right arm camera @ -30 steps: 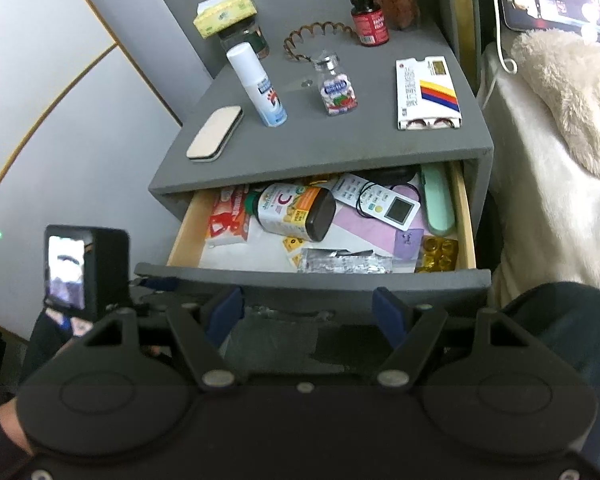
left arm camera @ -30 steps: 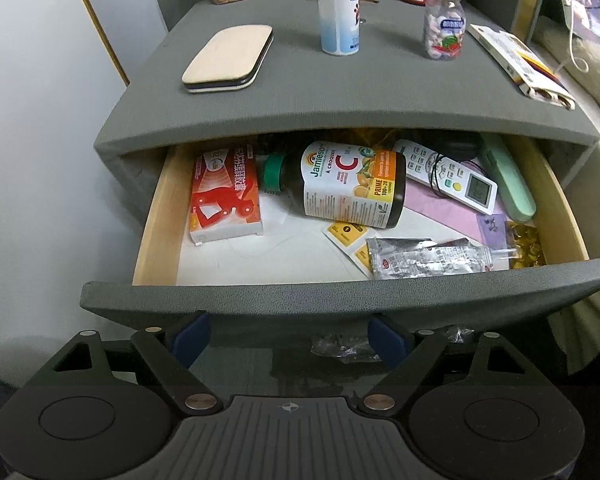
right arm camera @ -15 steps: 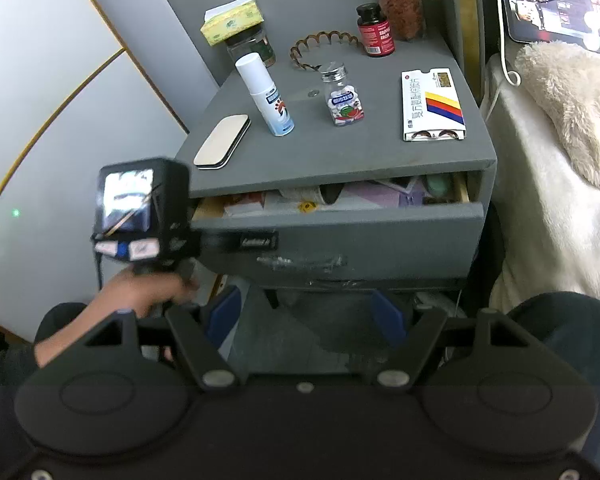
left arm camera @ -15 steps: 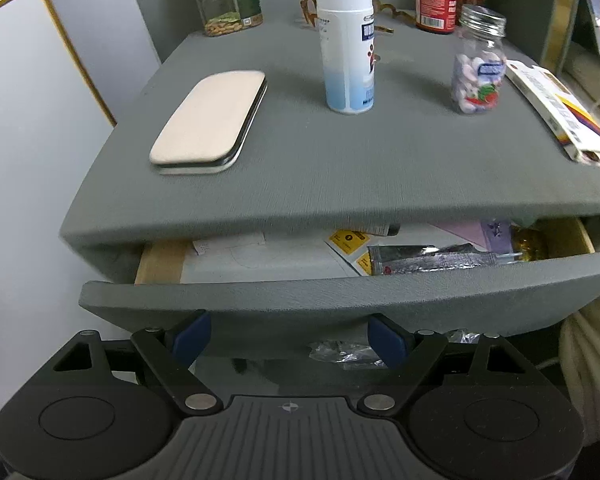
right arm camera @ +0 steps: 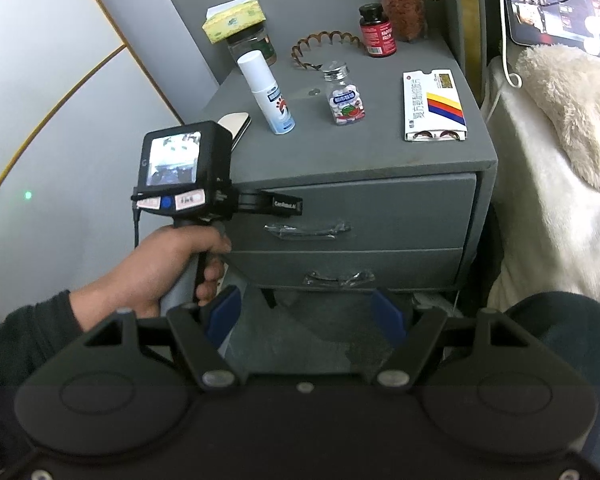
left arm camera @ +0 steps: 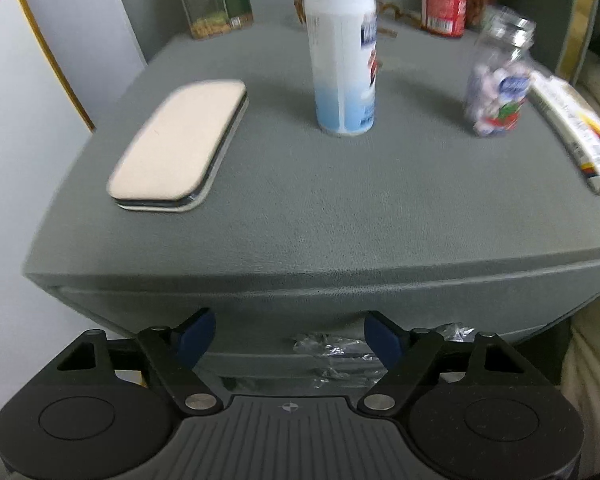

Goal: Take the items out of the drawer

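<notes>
The nightstand's top drawer (right arm camera: pixel 380 212) is fully shut, so whatever lies inside is hidden. Its plastic-wrapped handle (right arm camera: pixel 308 230) sits mid-front. My left gripper (right arm camera: pixel 288 203), held by a hand (right arm camera: pixel 172 264), touches the upper left of the drawer front. In the left wrist view this gripper (left arm camera: pixel 290 334) is open with the drawer front (left arm camera: pixel 340 300) right ahead and the wrapped handle (left arm camera: pixel 332 348) between the blue pads (left arm camera: pixel 196 332). My right gripper (right arm camera: pixel 306 314) is open and empty, held back from the nightstand below the lower drawer (right arm camera: pixel 340 268).
On the nightstand top (left arm camera: pixel 340 208) stand a white spray bottle (left arm camera: pixel 342 48), a candy jar (left arm camera: pixel 496 80), a beige case (left arm camera: pixel 180 136), a medicine box (right arm camera: pixel 434 106), a red bottle (right arm camera: pixel 378 32) and a hair band (right arm camera: pixel 324 40). A bed with a fleece blanket (right arm camera: pixel 560 160) borders the right.
The top drawer went from wide open to fully shut as my left gripper pushed it in. Its contents are no longer visible. My right gripper stayed back and open.
</notes>
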`<state>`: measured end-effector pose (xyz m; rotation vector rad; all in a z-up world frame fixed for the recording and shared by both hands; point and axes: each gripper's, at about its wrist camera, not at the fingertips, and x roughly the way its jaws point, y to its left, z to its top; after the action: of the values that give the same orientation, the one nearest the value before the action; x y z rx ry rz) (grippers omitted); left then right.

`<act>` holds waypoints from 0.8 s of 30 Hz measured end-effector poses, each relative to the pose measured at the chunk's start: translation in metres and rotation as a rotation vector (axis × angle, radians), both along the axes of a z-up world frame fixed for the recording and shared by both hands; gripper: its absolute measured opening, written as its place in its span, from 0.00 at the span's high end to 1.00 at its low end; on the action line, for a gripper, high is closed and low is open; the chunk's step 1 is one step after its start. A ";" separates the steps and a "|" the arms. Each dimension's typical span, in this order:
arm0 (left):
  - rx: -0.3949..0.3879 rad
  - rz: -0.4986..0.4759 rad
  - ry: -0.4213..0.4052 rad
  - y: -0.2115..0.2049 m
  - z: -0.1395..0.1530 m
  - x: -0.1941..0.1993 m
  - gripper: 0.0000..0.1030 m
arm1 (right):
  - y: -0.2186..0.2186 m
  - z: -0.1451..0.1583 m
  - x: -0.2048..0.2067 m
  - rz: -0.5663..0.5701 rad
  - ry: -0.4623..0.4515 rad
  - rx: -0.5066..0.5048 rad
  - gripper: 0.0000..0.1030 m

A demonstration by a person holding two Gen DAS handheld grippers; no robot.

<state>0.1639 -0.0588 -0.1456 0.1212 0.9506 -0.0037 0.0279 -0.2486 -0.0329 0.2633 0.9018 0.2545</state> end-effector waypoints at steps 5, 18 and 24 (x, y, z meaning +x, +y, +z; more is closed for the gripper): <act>-0.031 0.022 -0.078 0.018 0.058 -0.059 0.01 | 0.001 0.005 -0.002 -0.007 -0.025 0.001 0.29; -0.087 0.098 -0.126 0.065 0.153 -0.150 0.00 | 0.045 0.038 0.051 -0.060 -0.099 -0.177 0.00; -0.060 0.089 -0.118 0.062 0.147 -0.122 0.00 | 0.049 0.024 0.054 -0.068 -0.072 -0.245 0.00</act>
<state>0.0416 0.0032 0.0015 0.0229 0.8361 0.0562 0.0815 -0.1997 -0.0093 0.0573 0.8417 0.0890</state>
